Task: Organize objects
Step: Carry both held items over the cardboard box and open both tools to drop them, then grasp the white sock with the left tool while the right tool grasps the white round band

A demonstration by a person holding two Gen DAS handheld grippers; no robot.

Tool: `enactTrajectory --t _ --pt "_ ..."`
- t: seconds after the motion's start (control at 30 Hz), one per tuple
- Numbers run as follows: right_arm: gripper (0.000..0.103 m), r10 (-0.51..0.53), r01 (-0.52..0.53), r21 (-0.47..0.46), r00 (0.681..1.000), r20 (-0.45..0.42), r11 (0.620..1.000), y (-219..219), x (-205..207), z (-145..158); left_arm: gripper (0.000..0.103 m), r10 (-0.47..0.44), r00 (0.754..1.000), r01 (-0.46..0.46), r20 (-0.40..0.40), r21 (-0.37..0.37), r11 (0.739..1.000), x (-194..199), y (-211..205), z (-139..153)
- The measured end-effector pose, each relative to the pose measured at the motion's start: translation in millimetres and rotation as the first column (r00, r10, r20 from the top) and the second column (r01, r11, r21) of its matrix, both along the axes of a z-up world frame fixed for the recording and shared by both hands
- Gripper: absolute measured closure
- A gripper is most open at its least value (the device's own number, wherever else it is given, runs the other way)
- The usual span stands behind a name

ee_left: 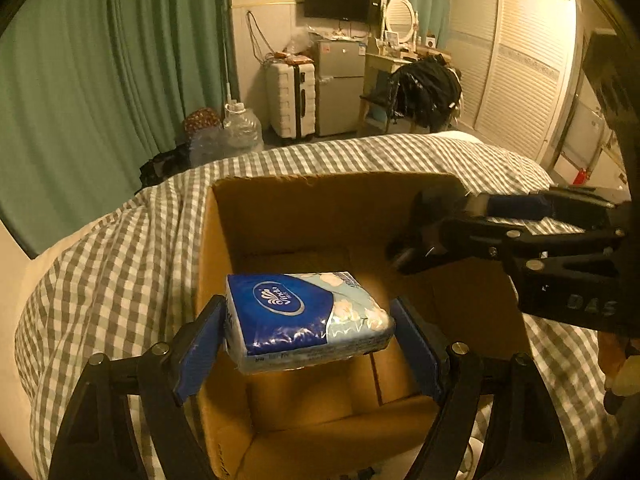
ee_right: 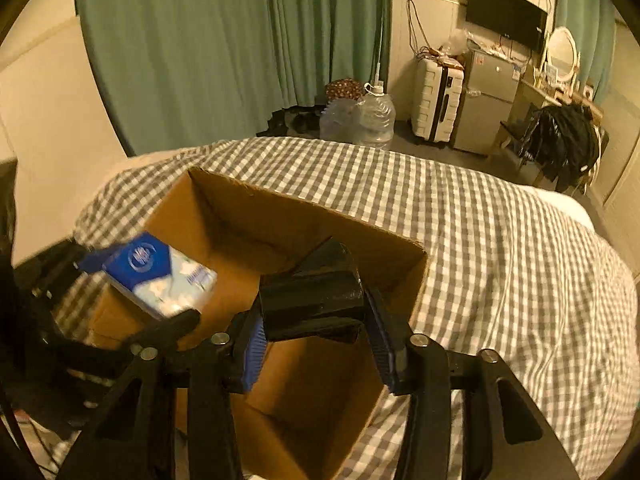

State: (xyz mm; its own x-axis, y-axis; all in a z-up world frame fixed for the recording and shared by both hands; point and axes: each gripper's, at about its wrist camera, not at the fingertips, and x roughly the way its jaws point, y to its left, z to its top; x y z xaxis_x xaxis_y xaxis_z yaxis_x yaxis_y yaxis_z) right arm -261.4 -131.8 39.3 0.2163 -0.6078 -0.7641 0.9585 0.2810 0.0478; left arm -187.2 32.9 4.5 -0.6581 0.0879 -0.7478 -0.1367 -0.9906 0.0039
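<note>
An open cardboard box (ee_left: 304,216) stands on the checked bed cover; the right wrist view shows it too (ee_right: 256,216). My left gripper (ee_left: 308,336) is shut on a blue and white tissue pack (ee_left: 304,316) and holds it over the box opening; the pack shows blurred in the right wrist view (ee_right: 160,276). My right gripper (ee_right: 316,324) is shut on a black plastic object (ee_right: 312,300) above the box's right side. It also shows in the left wrist view (ee_left: 416,240).
The bed with the grey checked cover (ee_right: 500,248) surrounds the box. Beyond it stand water jugs (ee_right: 372,120), a white suitcase (ee_right: 436,100), a small fridge (ee_right: 488,116) and a chair with dark clothes (ee_right: 564,144). Green curtains (ee_right: 224,48) hang behind.
</note>
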Motion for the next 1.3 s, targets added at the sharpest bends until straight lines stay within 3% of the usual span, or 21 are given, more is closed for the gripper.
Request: enactTrajectory --t 0.03,0.07,0.13,0.37,0.57,0.63,0.73,0.97,1.03,1.17,1.3 --pt "0.027 -0.003 0.003 -0.009 1.0 0.01 1.0 1 -2 2 0.015 -0.001 1.0 0.001 0.004 0.004 1.0 3 1 0" --pt "0.025 -0.008 0.008 -0.028 1.0 0.024 1.0 6 -3 7 0.013 0.001 1.0 -0.001 0.005 0.008 1.0 8 0 1" --pt "0.025 -0.012 0.015 -0.061 0.999 0.035 0.998 14 -4 17 0.006 0.01 1.0 -0.01 -0.001 0.008 1.0 15 -1 3" --pt "0.021 -0.037 0.04 -0.162 0.999 0.022 0.986 50 -8 53 0.006 0.094 0.995 -0.094 -0.046 0.002 0.996 47 -8 21" --pt "0.02 -0.03 0.037 -0.165 0.999 0.044 0.986 81 -15 63 0.005 0.195 0.976 -0.195 -0.101 0.01 0.981 80 -16 35" --pt "0.02 -0.021 0.027 -0.158 0.999 0.044 0.987 91 -15 60 0.005 0.279 0.954 -0.28 -0.107 0.014 0.96 90 -18 35" --pt "0.02 0.002 0.004 -0.13 0.999 0.043 0.992 106 -14 48 0.005 0.314 0.944 -0.314 -0.096 0.023 0.949 105 -19 29" --pt "0.02 0.049 -0.049 -0.041 0.999 -0.004 0.998 131 -3 9 0.005 0.33 0.943 -0.33 -0.049 -0.006 0.944 130 -15 -2" --pt "0.02 0.064 -0.065 -0.015 0.998 -0.027 0.998 136 1 -2 0.005 0.317 0.948 -0.317 -0.019 -0.006 0.948 136 -11 -15" --pt "0.02 0.086 -0.083 0.04 0.994 -0.073 0.996 143 4 -27 0.005 0.35 0.935 -0.35 0.058 -0.011 0.937 141 -2 -43" --pt "0.02 0.09 -0.079 0.099 0.99 -0.11 0.992 137 5 -46 0.005 0.31 0.942 -0.313 0.13 0.0 0.95 140 6 -67"
